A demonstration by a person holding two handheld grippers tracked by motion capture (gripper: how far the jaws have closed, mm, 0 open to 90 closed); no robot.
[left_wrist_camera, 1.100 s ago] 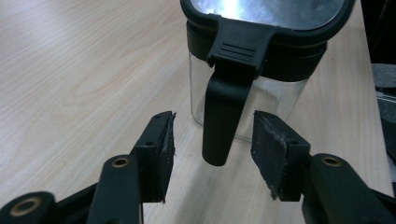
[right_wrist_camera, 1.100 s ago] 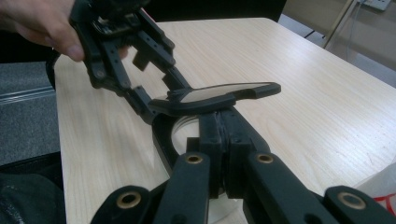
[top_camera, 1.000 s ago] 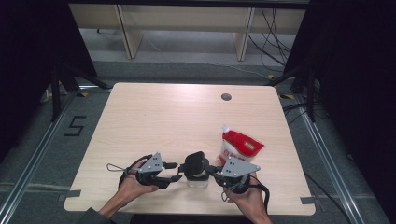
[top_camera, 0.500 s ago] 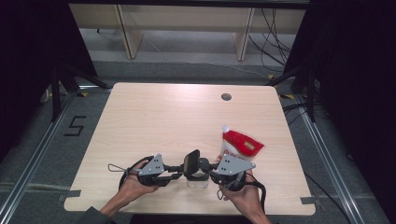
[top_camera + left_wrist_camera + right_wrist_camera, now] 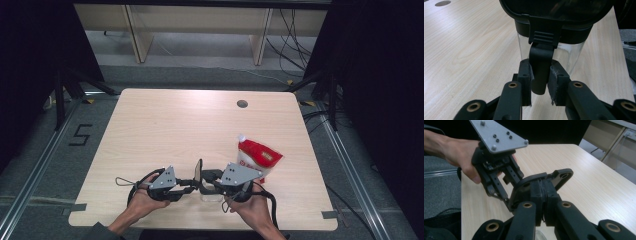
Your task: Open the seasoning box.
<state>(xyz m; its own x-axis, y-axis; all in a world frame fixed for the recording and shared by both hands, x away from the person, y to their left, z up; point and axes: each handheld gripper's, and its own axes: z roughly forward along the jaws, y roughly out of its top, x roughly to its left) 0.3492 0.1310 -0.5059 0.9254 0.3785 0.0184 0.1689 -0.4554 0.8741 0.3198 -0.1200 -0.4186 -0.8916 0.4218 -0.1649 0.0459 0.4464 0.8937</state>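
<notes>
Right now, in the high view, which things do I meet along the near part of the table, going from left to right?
left claw → raised black lid → right claw → red and white pouch

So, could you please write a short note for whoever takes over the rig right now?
Left gripper: jaws have just been closing and now pinch the black tab that hangs from the lid's edge, against the clear jar.
Right gripper: shut on the edge of the black lid.
Things: the jar stands at the near edge of the table, between the two hands; the red and white pouch lies just right of it, untouched.
Done: both grips are set, and the lid is tipped up on edge.
Left: probably freeing the lid fully, then the pouch.
</notes>
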